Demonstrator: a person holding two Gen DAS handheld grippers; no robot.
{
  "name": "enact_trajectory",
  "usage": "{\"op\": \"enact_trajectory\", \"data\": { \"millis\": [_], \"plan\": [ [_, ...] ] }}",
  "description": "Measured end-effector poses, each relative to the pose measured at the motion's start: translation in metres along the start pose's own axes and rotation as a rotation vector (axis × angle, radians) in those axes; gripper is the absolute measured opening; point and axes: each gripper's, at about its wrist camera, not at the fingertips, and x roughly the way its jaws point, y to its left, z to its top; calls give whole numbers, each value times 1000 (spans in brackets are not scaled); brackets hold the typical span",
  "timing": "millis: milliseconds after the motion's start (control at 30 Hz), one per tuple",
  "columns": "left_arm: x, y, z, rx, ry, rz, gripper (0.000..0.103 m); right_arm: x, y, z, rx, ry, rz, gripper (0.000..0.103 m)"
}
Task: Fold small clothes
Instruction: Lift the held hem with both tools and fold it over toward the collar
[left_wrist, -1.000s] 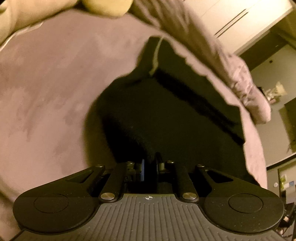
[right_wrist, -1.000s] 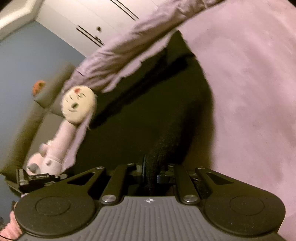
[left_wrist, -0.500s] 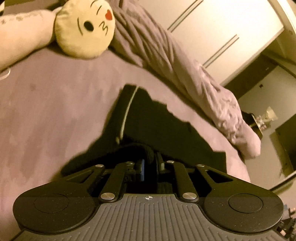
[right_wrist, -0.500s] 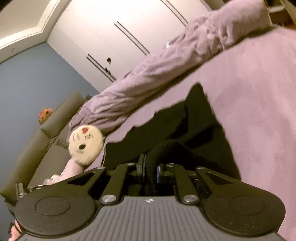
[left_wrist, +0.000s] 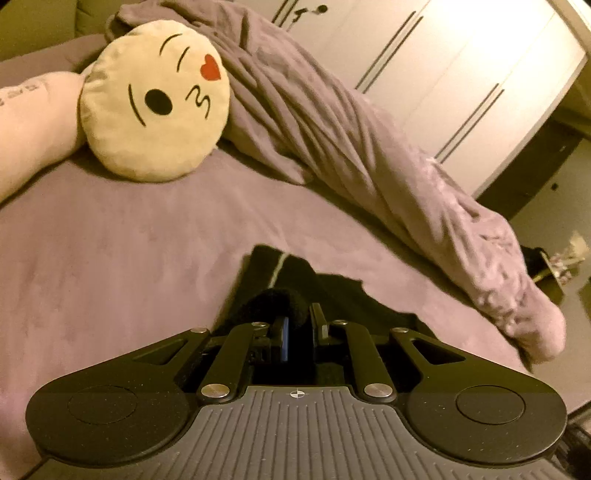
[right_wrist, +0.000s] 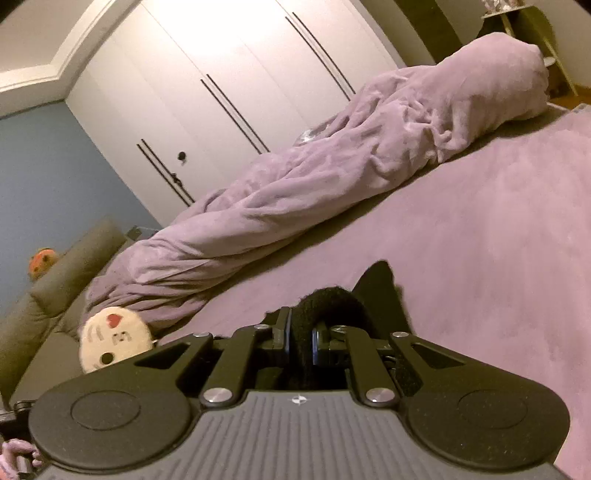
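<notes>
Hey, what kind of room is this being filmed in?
Most likely a bedroom: a bed with a mauve cover, a rolled-up duvet along its far side, a round emoji cushion and a white built-in wardrobe behind.

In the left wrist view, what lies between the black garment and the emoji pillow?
Nothing: only bare purple bed cover separates the black garment from the emoji pillow, seen in the left wrist view.

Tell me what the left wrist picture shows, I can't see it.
The left hand-held gripper pinches black cloth on a purple bed. Behind lie an emoji pillow and a rolled blanket.
</notes>
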Motion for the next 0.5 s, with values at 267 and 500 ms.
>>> {"op": "enact_trajectory", "data": {
  "millis": [267,500],
  "plan": [
    [36,-4,25,-17,-53,65,13,44,-4,20,0,-42,-90,9],
    [56,-2,36,6,-103,169,6,72,-4,22,-67,-51,-178,9]
  ]
}}
